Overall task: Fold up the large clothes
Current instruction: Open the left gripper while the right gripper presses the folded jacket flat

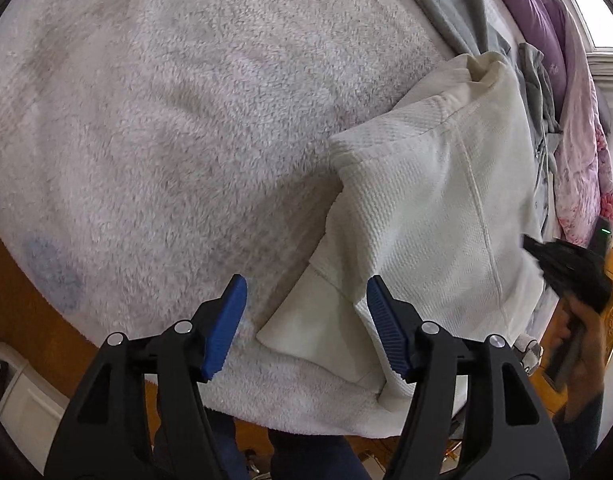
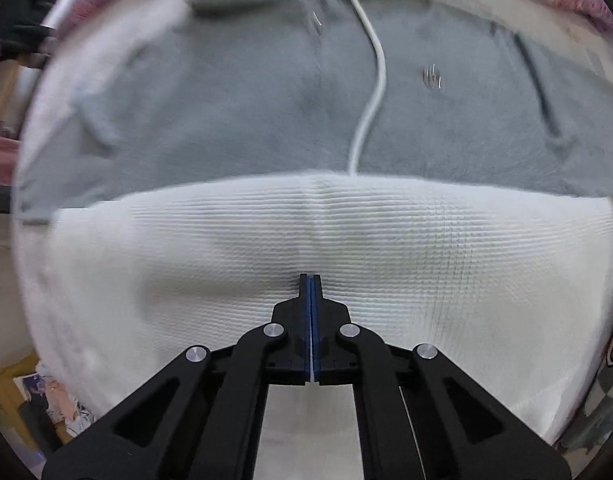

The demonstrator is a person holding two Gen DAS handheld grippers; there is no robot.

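A white textured garment (image 1: 434,200) lies partly folded on a fluffy pale blanket (image 1: 166,120). Its sleeve end (image 1: 314,324) lies between the blue fingers of my left gripper (image 1: 306,320), which is open and holds nothing. My right gripper (image 2: 310,280) is shut, and a thin white layer shows between its pads, so it pinches the white garment (image 2: 306,232). The right gripper also shows at the garment's right edge in the left wrist view (image 1: 562,264).
A grey hoodie (image 2: 266,100) with a white drawstring (image 2: 370,92) lies behind the white garment. Grey clothes (image 1: 538,80) and purple and pink bedding (image 1: 578,128) lie at the far right. The orange wooden floor (image 1: 34,312) is below the blanket edge.
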